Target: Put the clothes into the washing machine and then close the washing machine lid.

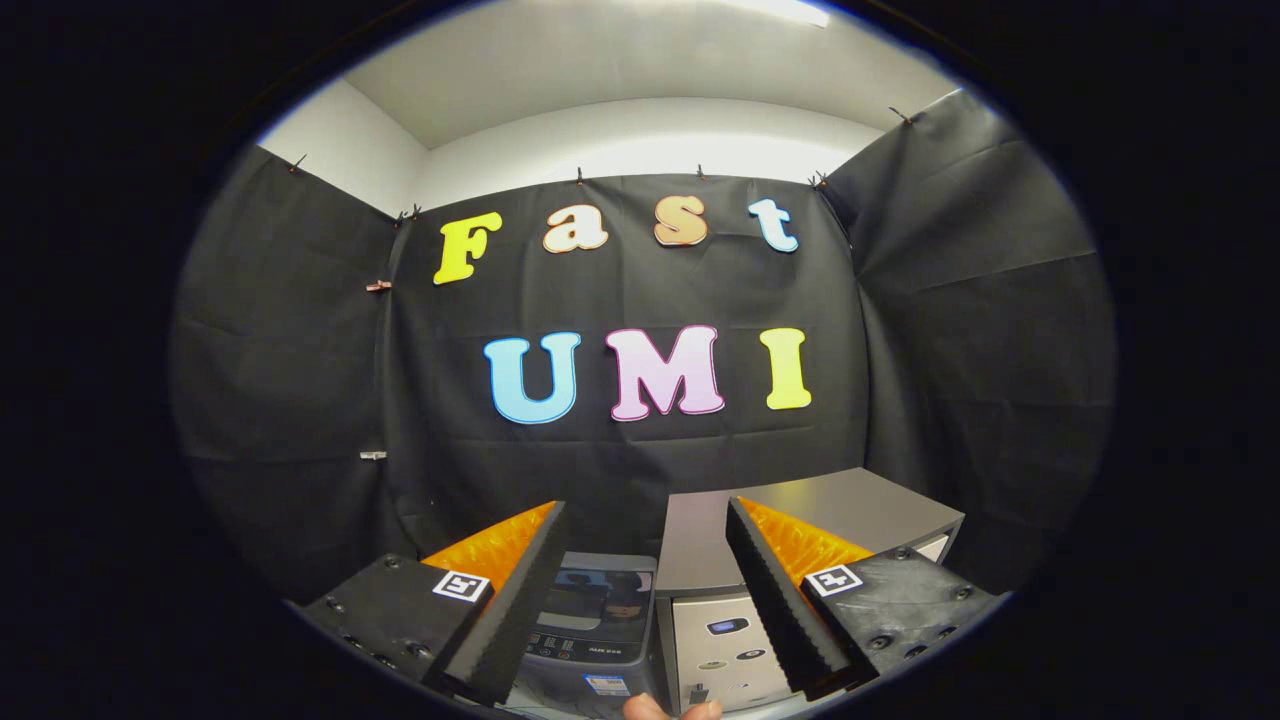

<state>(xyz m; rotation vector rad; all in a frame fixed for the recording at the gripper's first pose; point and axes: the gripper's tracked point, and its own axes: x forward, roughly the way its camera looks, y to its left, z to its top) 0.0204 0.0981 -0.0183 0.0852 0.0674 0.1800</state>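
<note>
Black cloth (640, 460) hangs on three sides of the booth, clipped up along the top edge, with white wall and ceiling (640, 80) showing above it.

Your gripper (640, 610) is wide open — nothing between the jaws, nothing held. The two fingers (520, 600) are black with ribbed inner faces, orange on the outer side, and each carries a small square marker tag (461, 586) near its base. They're pointing roughly level, aimed over the appliances toward the back cloth.

The washing machine (592, 625) sits low, just ahead of the fingers and between them, closer to your left finger, which covers its left edge. It's a dark grey top loader; the lid (600, 595) is a glossy panel and looks to be down, though from this angle I can't be fully sure. There's a control strip along the front edge and a small sticker on the front face below it.

Right beside the washer, touching or nearly so, stands a taller silver-grey cabinet unit (800, 515) — flat top, small buttons on its front. Your right finger crosses in front of it.

A fingertip (670, 709) pokes in below the washer, between the finger bases.
</note>
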